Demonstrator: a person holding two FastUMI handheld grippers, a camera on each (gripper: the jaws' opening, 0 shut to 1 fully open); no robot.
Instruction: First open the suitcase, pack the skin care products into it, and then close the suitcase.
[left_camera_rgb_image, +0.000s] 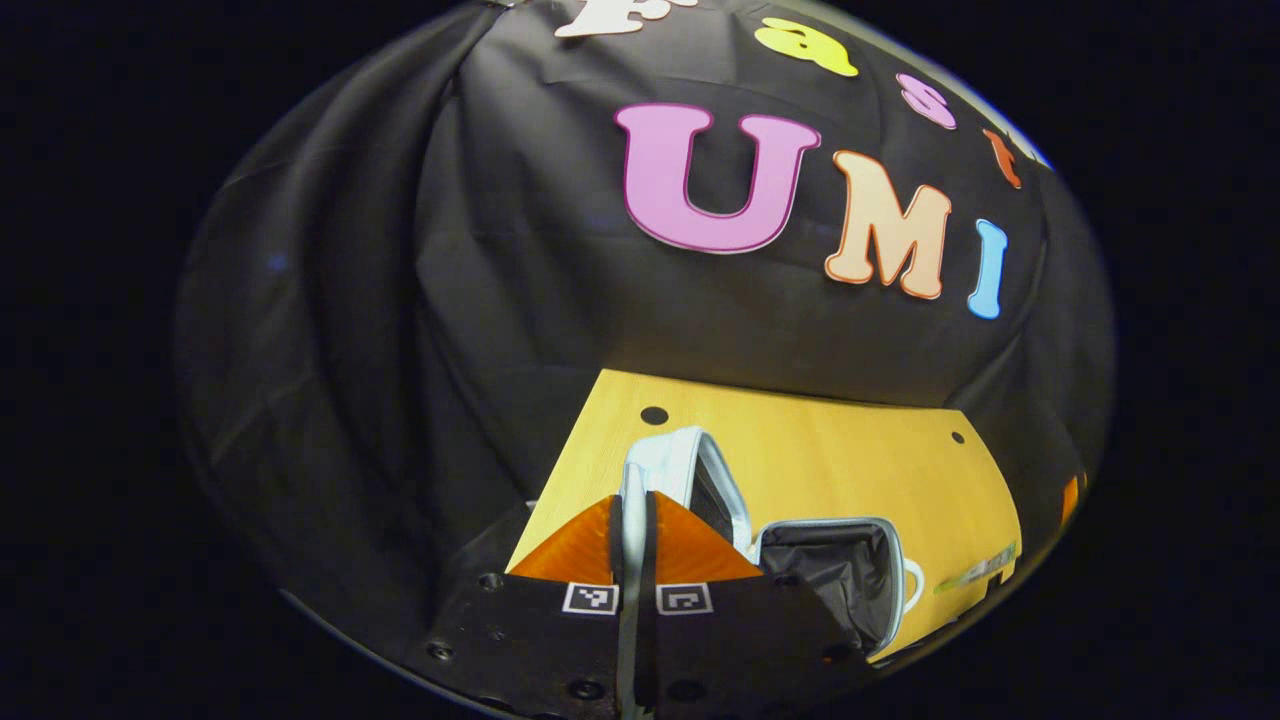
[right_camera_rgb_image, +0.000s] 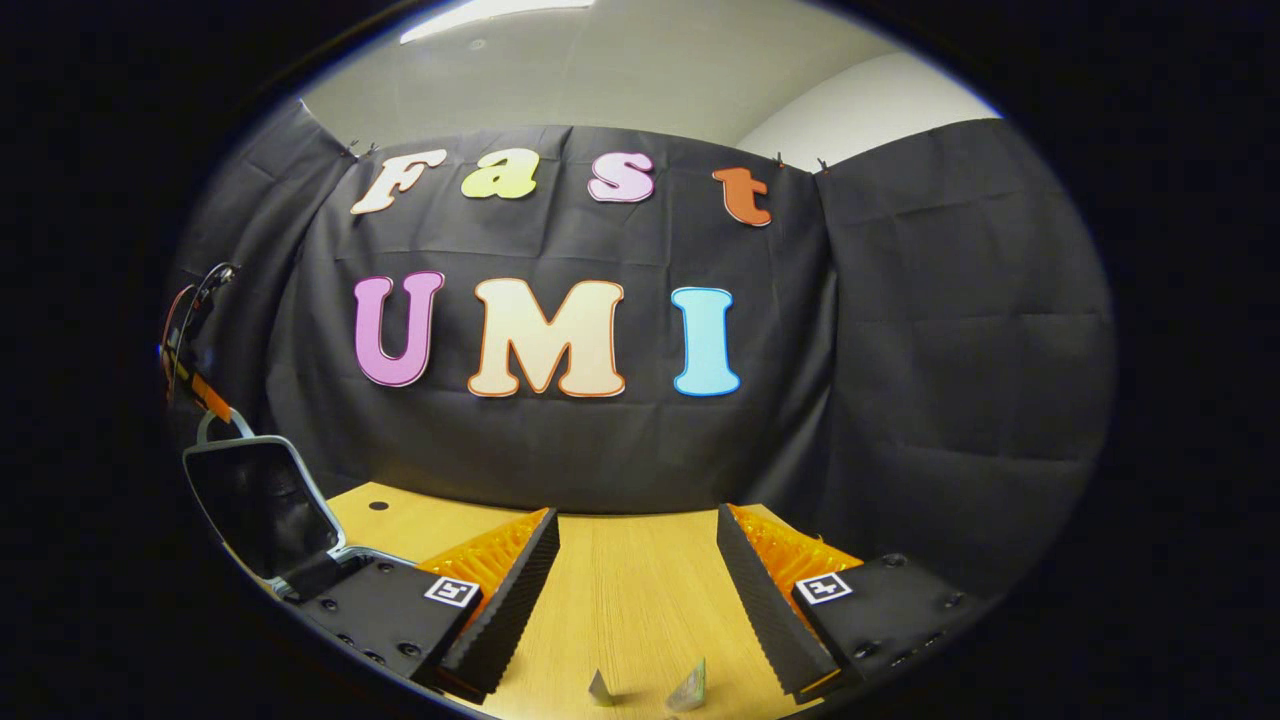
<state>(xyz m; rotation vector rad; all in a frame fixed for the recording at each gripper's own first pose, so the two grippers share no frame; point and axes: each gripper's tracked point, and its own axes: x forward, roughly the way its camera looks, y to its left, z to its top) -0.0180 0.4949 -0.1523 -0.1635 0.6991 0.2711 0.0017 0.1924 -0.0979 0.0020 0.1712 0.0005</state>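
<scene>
So the left gripper (left_camera_rgb_image: 634, 520) had its two fingers pinched together on the pale blue rim of the suitcase lid (left_camera_rgb_image: 668, 462), which stood raised and upright just past the fingertips. The suitcase (left_camera_rgb_image: 838, 580) was already open on the yellow wooden table (left_camera_rgb_image: 840, 455), its black-lined base lying flat to the right of the lid, with a white handle poking out on its far side. Something thin and greenish (left_camera_rgb_image: 978, 572) lay on the table near that edge, too blurred to tell what it was

In the right gripper view the right gripper (right_camera_rgb_image: 637, 590) hung over the table (right_camera_rgb_image: 630, 580) with its fingers spread well apart and nothing between them. The raised lid (right_camera_rgb_image: 262, 505) showed off to the left with its dark lining facing in. Two small silvery packets (right_camera_rgb_image: 690, 690) stood on the wood just in front of the fingers, maybe the skin care stuff but couldn't really tell
</scene>
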